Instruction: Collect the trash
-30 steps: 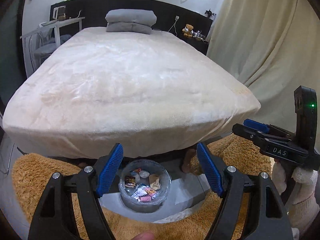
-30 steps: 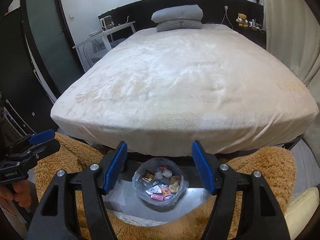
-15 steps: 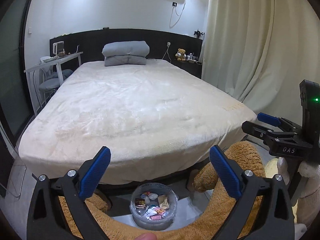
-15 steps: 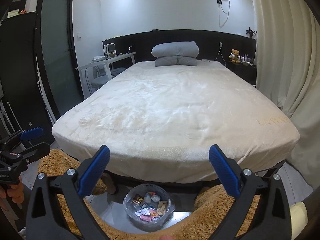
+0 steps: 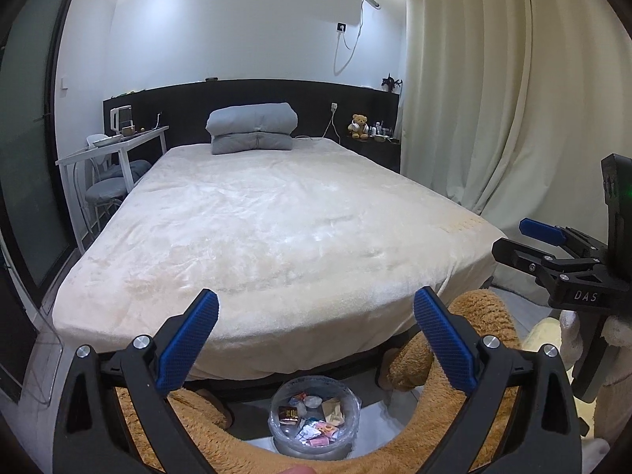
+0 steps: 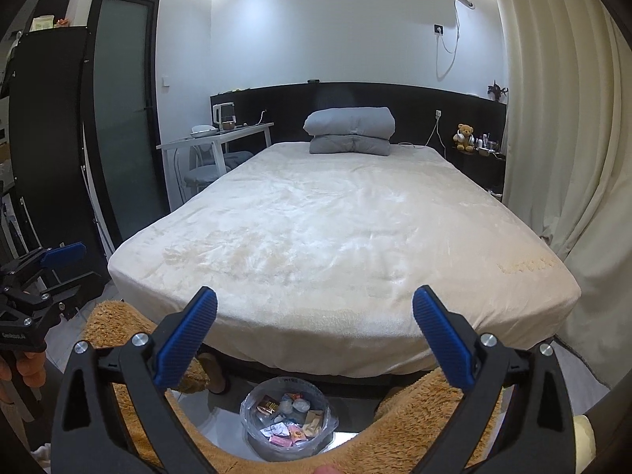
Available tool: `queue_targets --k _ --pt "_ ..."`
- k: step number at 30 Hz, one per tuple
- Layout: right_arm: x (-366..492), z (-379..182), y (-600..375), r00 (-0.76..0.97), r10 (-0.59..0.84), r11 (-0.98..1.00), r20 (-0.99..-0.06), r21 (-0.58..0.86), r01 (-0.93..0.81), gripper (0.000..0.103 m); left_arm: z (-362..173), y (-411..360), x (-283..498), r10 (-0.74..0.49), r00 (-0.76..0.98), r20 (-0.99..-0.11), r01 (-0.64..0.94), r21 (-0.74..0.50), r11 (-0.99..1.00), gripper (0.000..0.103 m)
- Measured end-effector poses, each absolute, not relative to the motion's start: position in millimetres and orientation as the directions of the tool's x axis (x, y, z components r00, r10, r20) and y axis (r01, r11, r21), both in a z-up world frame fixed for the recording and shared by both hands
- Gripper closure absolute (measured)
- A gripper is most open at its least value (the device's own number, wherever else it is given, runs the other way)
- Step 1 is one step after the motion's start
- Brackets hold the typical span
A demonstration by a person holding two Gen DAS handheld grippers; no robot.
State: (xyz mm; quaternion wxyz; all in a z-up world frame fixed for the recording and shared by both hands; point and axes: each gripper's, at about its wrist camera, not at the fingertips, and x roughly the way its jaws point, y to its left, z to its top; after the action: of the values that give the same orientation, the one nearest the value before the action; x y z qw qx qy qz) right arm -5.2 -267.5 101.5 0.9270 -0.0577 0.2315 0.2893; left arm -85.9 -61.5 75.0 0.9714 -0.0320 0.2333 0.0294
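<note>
Wrappers [image 5: 314, 422] sit gathered in the lined bin [image 5: 276, 432] below me, so my left gripper [image 5: 316, 339] and right gripper [image 6: 315, 337] gape wide, holding nothing.

Your left wrist view looks from the foot of the bed [image 5: 276, 217] toward the headboard [image 5: 252, 98]; your right wrist view, just beside it, faces likewise; both share the trash bin [image 5: 314, 422] below.
</note>
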Motion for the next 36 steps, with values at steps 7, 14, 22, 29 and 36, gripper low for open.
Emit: queue_targets --k 7,14,22,29,36 --pt "-11.6 107.9 -270.1 0.731 0.514 0.824 -0.449 0.022 -0.566 0.005 75.0 -63.8 -87.2 0.048 0.890 -0.453 -0.073 -0.037 0.997 0.006" --pt "-11.7 107.9 -270.1 0.732 0.513 0.825 -0.448 0.022 -0.565 0.005 75.8 -64.9 -88.4 0.049 0.892 -0.450 -0.071 -0.031 0.997 0.006" --pt "-12.4 109.3 -271.5 0.731 0.514 0.824 -0.448 0.022 -0.566 0.005 76.7 -64.1 -90.8 0.053 0.893 -0.448 -0.072 -0.027 0.997 0.006" --pt "-12.1 108.5 -271.0 0.732 0.513 0.825 -0.449 0.021 -0.565 0.005 76.4 -64.7 -90.5 0.051 0.893 -0.447 -0.071 -0.028 0.997 0.006" --pt "-12.6 109.1 -271.8 0.732 0.513 0.825 -0.448 0.021 -0.565 0.005 76.4 -64.4 -90.8 0.054 0.893 -0.448 -0.072 -0.025 0.997 0.006"
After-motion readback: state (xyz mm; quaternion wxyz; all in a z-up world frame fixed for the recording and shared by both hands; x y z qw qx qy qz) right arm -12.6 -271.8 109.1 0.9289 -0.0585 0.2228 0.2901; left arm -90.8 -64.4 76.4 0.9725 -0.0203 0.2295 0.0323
